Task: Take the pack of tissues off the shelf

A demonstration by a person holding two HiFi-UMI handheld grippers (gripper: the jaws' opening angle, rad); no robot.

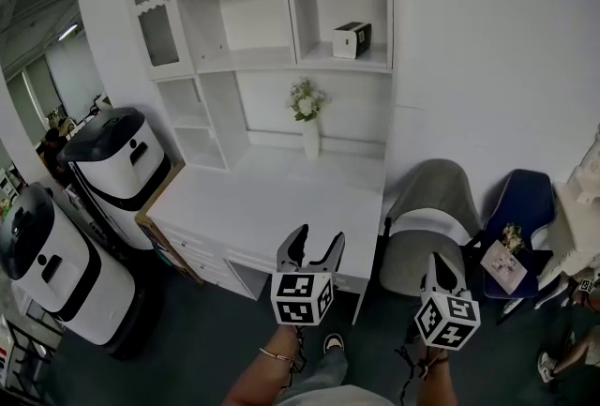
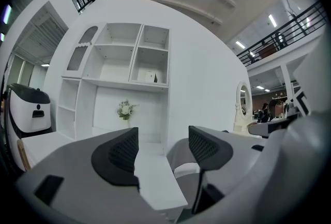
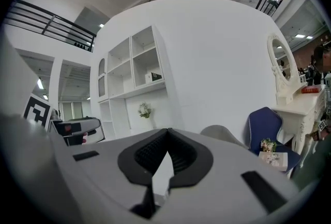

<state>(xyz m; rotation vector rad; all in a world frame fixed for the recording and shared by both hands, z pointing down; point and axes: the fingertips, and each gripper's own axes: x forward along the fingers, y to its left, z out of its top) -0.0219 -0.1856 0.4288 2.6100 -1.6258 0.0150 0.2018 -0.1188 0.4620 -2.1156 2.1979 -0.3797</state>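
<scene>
Tissue pack, alone in right compartment of shelf above bench: probably light, soft, crushable; pinch gently across short sides; left tool open, empty; right tool closed, empty.

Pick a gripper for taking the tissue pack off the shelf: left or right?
Left, probably. The left gripper is open and empty and sits more nearly below the tissue pack. The right gripper is shut, off toward the chair. Both are far from the shelf.
</scene>
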